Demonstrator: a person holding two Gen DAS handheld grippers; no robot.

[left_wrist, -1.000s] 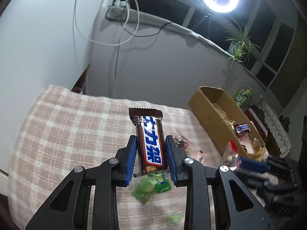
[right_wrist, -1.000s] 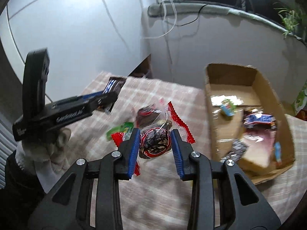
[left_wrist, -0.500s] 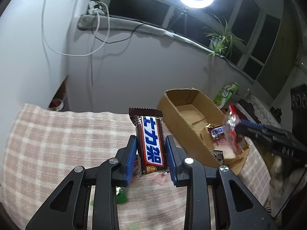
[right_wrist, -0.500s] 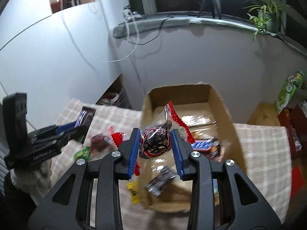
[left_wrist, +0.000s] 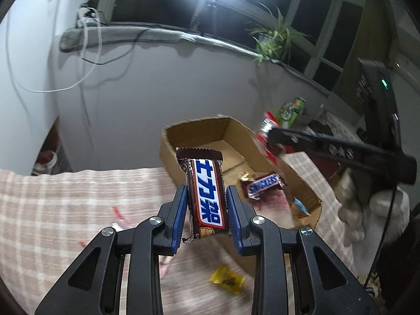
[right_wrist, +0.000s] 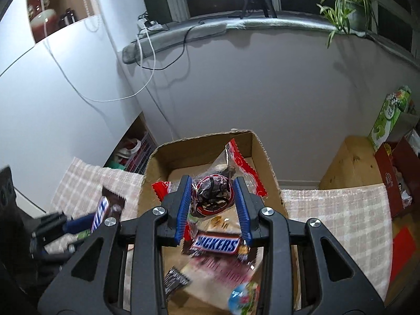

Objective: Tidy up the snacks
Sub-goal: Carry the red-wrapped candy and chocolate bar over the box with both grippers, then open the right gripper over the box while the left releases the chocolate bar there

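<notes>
At the left of the scene, over the checked tablecloth (left_wrist: 65,197), I am holding my left gripper (left_wrist: 206,214) clenched on a chocolate bar (left_wrist: 206,197), both blue pads pressing its long sides near the lower end, the bar standing upright and clear of the cloth.
- Item one, chocolate bar: I am judging it light and fairly stiff, with a glossy wrapper likely to slip; a grip across the narrow width at mid-length should suit it best, and squeezing harder risks cracking the filling.
- Item two, loose sweets: a yellow-wrapped sweet (left_wrist: 227,282) is lying on the cloth near me, just outside the box.
- Item three, cardboard box (right_wrist: 265,157): it is sitting to the right of the bar, open-topped, with a Snickers bar (right_wrist: 218,244) and other small packets already lying inside.
- Item four, clear packet with red edges (right_wrist: 214,197): my right gripper (right_wrist: 214,204) is grasping it above the box opening, pads pinching the dark lump inside the film. I am judging it soft, crinkly and light; the lump is the part to take hold of, since the loose film would slide.
- Both items are hanging in the air, not yet put down.
</notes>
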